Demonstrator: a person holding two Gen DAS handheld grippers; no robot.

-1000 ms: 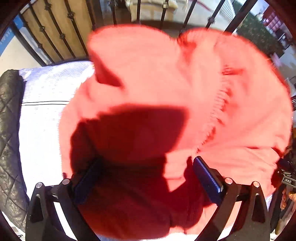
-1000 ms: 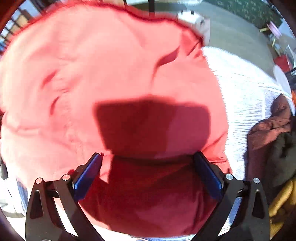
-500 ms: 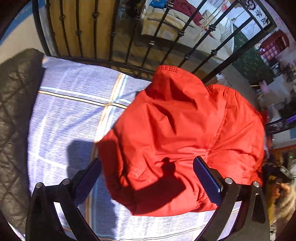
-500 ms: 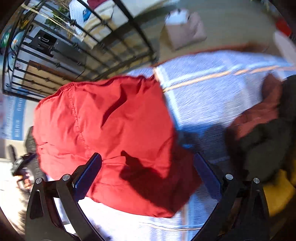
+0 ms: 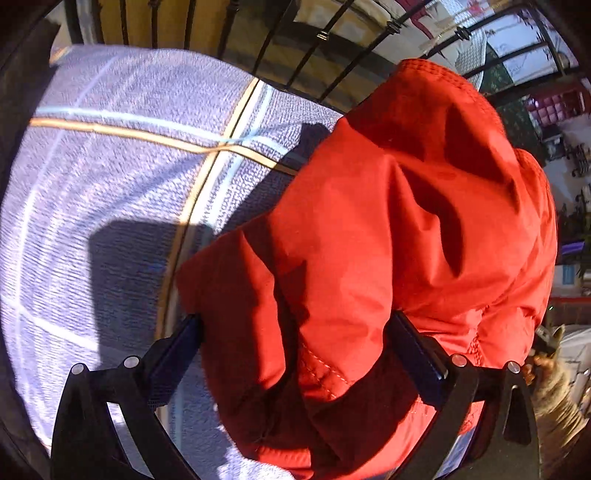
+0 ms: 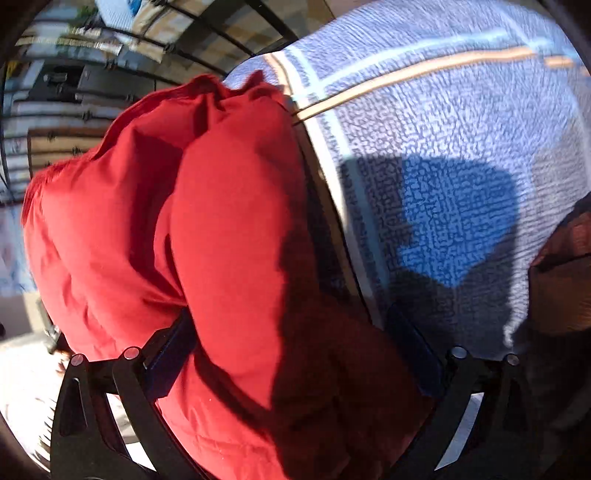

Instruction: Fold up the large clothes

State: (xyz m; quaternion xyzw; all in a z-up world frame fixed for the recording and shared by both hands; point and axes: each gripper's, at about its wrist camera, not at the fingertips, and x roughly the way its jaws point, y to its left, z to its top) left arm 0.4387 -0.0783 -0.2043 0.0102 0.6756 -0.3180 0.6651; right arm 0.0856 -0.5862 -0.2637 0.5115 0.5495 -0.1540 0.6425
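Observation:
A red padded garment (image 5: 406, 229) lies bunched and folded on a lavender woven cloth (image 5: 110, 184) with orange and pale stripes. My left gripper (image 5: 295, 339) stands open low over the garment's near left edge, and red fabric fills the gap between the wide-apart fingers (image 5: 413, 343). In the right wrist view the same red garment (image 6: 184, 240) fills the left half. My right gripper (image 6: 291, 332) is open over its near right edge, with shadowed fabric between the fingers (image 6: 173, 343). The garment's underside is hidden.
A black iron railing (image 5: 325, 33) runs behind the far edge of the cloth. A pile of brown and dark clothes (image 6: 561, 266) lies at the right on the lavender cloth (image 6: 443, 129). Something tan and fuzzy (image 5: 557, 398) shows at the far right.
One second ago the garment filled both views. Both grippers then drew back from it and have now come down close again, each with a garment edge between its fingers.

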